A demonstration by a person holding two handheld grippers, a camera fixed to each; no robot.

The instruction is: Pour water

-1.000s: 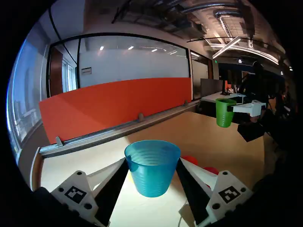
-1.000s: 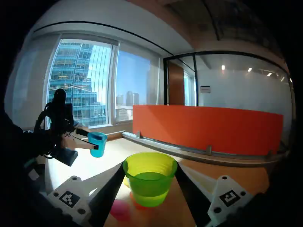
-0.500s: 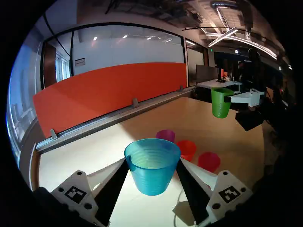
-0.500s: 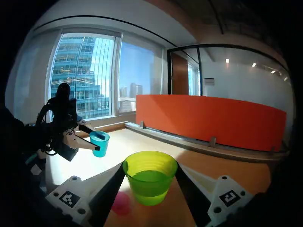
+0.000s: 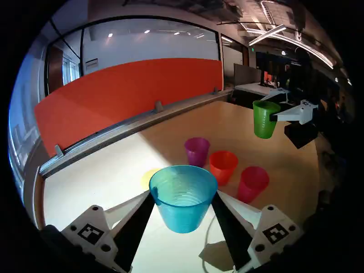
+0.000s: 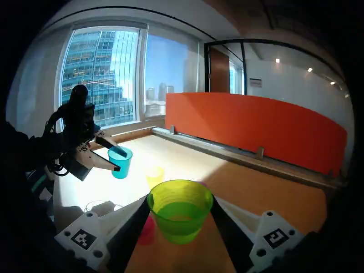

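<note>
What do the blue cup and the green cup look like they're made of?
Blue cup: likely translucent plastic, fairly glossy; moulded rings show through its wall. Green cup: seemingly the same translucent plastic; the liquid inside shows through its side.

Right hand-held gripper clamping green cup, left hand-held gripper holding blue cup, orange partition

Purple cup, orange cup and pink cup are crowding the frame's centre; the surface is lying open at left, toward the orange divider.
</note>
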